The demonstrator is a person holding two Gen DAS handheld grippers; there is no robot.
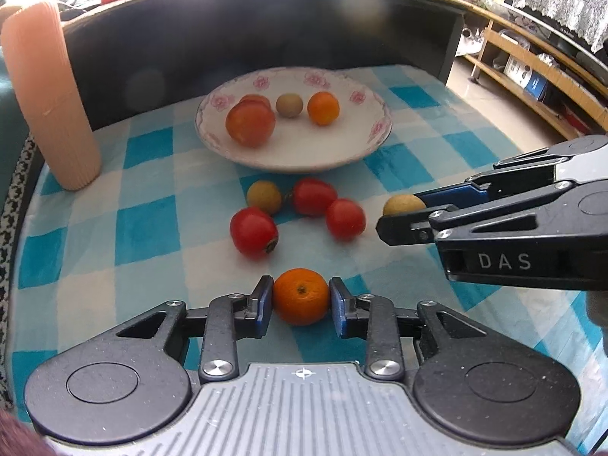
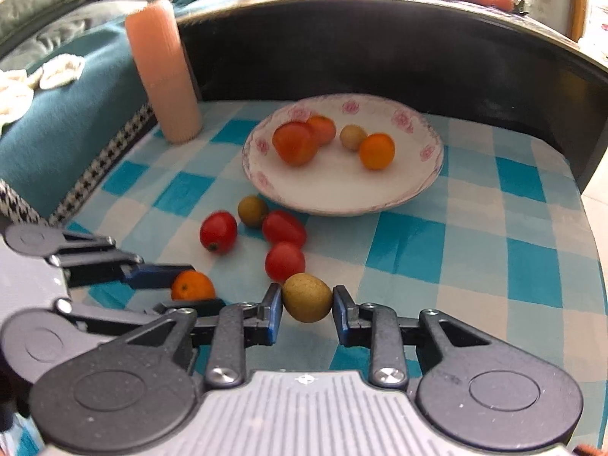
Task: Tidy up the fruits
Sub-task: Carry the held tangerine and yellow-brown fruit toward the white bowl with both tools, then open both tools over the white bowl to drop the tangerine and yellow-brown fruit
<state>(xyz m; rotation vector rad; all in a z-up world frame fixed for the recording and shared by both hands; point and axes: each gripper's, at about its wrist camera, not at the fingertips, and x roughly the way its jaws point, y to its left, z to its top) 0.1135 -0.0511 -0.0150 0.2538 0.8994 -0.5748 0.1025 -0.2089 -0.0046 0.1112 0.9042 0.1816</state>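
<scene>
Fruit sits between both sets of tongs on a blue-checked tablecloth (image 1: 152,152), each piece on the cloth and not lifted. At the left gripper (image 1: 301,301), narrow jaws flank a small orange (image 1: 301,296), the blue pads (image 1: 263,301) pressing its two sides, stem end facing the camera. At the right gripper (image 2: 307,306), a yellow-green fruit (image 2: 307,297) lies between the pads; the left pad touches it, while a sliver of a gap seems to show at the right pad, so a firm hold cannot be confirmed.

Beyond the tips, both fruits lie short of the flowered plate (image 1: 374,140), which stands straight ahead of the two tools toward the dark back panel (image 1: 228,30). The left gripper's path to it crosses a loose cluster: three red tomatoes (image 1: 254,236) and another yellow-green fruit (image 1: 264,197), just before the plate's near rim. Neither hand looks clearly nearer the plate. The yellow-green fruit's long axis runs roughly across the jaws.

On the plate already rest two orange-red fruits, a pale round one and an orange. A ribbed pink cylinder (image 1: 49,95) stands at the left edge. Both fruits' undersides are hidden, and fisheye bending distorts the edges.
</scene>
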